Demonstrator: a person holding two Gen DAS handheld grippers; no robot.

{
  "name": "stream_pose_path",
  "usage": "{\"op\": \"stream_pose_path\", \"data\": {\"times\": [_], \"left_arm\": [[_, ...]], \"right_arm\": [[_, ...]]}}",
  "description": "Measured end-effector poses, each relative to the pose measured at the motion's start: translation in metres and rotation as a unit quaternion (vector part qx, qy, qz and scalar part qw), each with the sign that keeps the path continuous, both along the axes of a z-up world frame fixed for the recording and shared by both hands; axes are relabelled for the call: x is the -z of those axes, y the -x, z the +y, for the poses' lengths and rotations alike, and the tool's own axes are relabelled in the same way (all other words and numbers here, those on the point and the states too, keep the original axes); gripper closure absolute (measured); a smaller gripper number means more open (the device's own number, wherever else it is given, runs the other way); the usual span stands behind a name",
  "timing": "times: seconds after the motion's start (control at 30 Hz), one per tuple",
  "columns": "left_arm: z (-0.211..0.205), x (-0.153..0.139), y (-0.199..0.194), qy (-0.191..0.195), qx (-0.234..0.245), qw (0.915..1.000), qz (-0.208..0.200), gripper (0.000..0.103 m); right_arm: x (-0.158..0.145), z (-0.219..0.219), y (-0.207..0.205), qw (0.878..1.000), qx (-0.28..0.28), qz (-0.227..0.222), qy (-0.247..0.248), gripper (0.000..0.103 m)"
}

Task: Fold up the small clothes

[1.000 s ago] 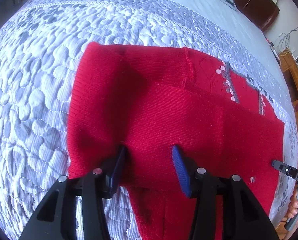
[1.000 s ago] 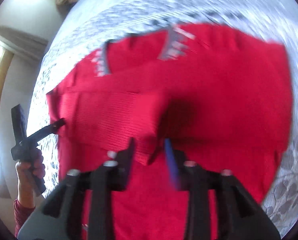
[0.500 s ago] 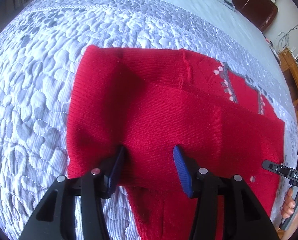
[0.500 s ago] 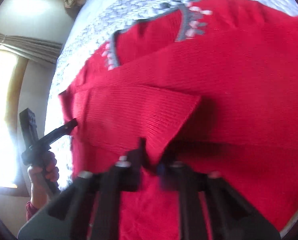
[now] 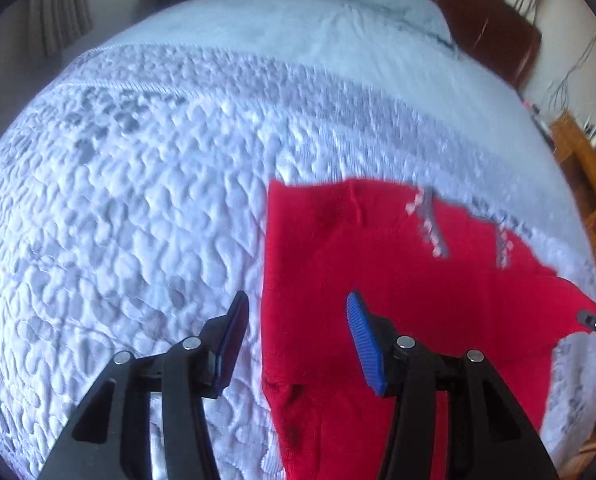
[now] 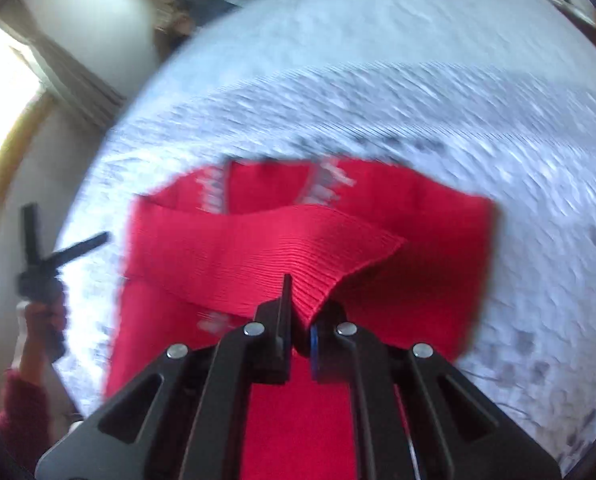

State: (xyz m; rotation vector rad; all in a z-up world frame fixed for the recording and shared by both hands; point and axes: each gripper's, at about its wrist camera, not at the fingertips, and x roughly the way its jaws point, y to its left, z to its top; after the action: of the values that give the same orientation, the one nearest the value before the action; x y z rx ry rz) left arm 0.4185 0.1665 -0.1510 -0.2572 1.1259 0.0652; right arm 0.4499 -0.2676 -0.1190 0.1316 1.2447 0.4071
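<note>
Red sweater [image 6: 398,208] sleeve pinched in right gripper [image 6: 298,320], lifted off body.

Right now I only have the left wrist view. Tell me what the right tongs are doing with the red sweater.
Observer: The right tongs are shut on the cuff end of the sleeve of the red sweater, which is lifted off the body of the garment.
Operator: Say where that sleeve runs.
Observer: It crosses the sweater from the shoulder on the picture's left, below the grey patterned collar.
Operator: Report the left tongs from the other side.
Observer: In the right wrist view they show at the sweater's left edge, gripped by a hand, apart from the cloth. The left tongs are open and empty.
</note>
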Motion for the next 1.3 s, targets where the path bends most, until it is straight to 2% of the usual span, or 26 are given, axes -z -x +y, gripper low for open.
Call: {"op": "stream_pose_path", "data": {"times": [0.03,0.13,0.2,0.27,0.3,0.33,0.37,0.4,0.43,0.57,0.63,0.73,0.77,0.8,0.87,0.9,0.93,1.03,1.07,1.1,1.13,1.23,1.3], "left_arm": [[-0.006,0.012,-0.003,-0.013,0.002,0.9997,0.02,0.052],[-0.02,0.041,-0.007,-0.048,0.006,0.9973,0.055,0.052],[-0.022,0.041,-0.006,-0.057,0.005,0.9972,0.049,0.052],[-0.023,0.034,-0.007,-0.062,0.01,0.9974,0.035,0.052],[-0.024,0.031,-0.009,-0.066,0.012,0.9973,0.031,0.051],[-0.025,0.03,-0.014,-0.072,0.012,0.9969,0.031,0.051],[-0.025,0.029,-0.019,-0.076,0.012,0.9964,0.035,0.051],[-0.026,0.032,-0.024,-0.078,0.01,0.9959,0.045,0.051],[-0.026,0.035,-0.026,-0.079,0.008,0.9956,0.05,0.05],[-0.03,0.043,-0.029,-0.085,-0.001,0.9951,0.05,0.047],[-0.028,0.046,-0.028,-0.081,-0.01,0.9956,0.044,0.045],[-0.031,0.048,-0.026,-0.092,-0.014,0.9951,0.035,0.044],[-0.033,0.047,-0.025,-0.1,-0.011,0.9944,0.034,0.044],[-0.034,0.046,-0.024,-0.104,-0.01,0.994,0.033,0.044],[-0.034,0.041,-0.02,-0.104,-0.011,0.9938,0.037,0.044],[-0.035,0.038,-0.018,-0.103,-0.012,0.9939,0.038,0.045],[-0.036,0.034,-0.014,-0.102,-0.011,0.9941,0.035,0.046],[-0.048,0.03,-0.004,-0.117,0.007,0.9927,0.028,0.046],[-0.052,0.032,-0.002,-0.127,0.01,0.9914,0.029,0.046],[-0.053,0.035,-0.003,-0.13,0.009,0.991,0.031,0.046],[-0.052,0.038,-0.003,-0.127,0.007,0.9913,0.033,0.045],[-0.038,0.045,-0.006,-0.08,-0.021,0.9955,0.045,0.041],[-0.031,0.042,-0.003,-0.059,-0.026,0.9966,0.05,0.041]], "right_arm": [[0.019,-0.008,-0.001,1.0,0.011,0.018,0.013,0.093],[0.048,-0.025,-0.005,0.998,0.035,0.043,0.027,0.081],[0.051,-0.037,-0.008,0.998,0.048,0.048,-0.02,0.081],[0.051,-0.045,-0.014,0.996,0.056,0.051,-0.057,0.068],[0.051,-0.046,-0.017,0.995,0.06,0.051,-0.06,0.055],[0.053,-0.046,-0.021,0.995,0.064,0.057,-0.06,0.057],[0.057,-0.046,-0.027,0.993,0.066,0.066,-0.067,0.064],[0.058,-0.045,-0.03,0.992,0.066,0.073,-0.077,0.084],[0.057,-0.043,-0.03,0.992,0.066,0.076,-0.082,0.1],[0.029,-0.035,-0.028,0.997,0.047,0.0,-0.065,0.1],[0.035,-0.039,-0.029,0.997,0.054,0.009,-0.05,0.1],[0.064,-0.042,-0.032,0.997,0.068,0.044,-0.007,0.098],[0.067,-0.043,-0.031,0.996,0.071,0.044,-0.015,0.098],[0.067,-0.046,-0.029,0.996,0.078,0.042,-0.027,0.096],[0.061,-0.053,-0.02,0.993,0.089,0.045,-0.056,0.084],[0.057,-0.054,-0.014,0.994,0.085,0.043,-0.057,0.073],[0.053,-0.054,-0.006,0.995,0.078,0.039,-0.051,0.067],[0.057,-0.053,0.004,0.994,0.069,0.065,-0.057,0.069],[0.06,-0.053,0.006,0.994,0.066,0.068,-0.051,0.074],[0.062,-0.052,0.005,0.995,0.066,0.068,-0.028,0.086],[0.063,-0.052,0.004,0.995,0.07,0.07,-0.022,0.093],[0.067,-0.058,0.003,0.992,0.091,0.079,-0.027,0.098],[0.062,-0.057,0.008,0.993,0.09,0.069,-0.023,0.096]]}}
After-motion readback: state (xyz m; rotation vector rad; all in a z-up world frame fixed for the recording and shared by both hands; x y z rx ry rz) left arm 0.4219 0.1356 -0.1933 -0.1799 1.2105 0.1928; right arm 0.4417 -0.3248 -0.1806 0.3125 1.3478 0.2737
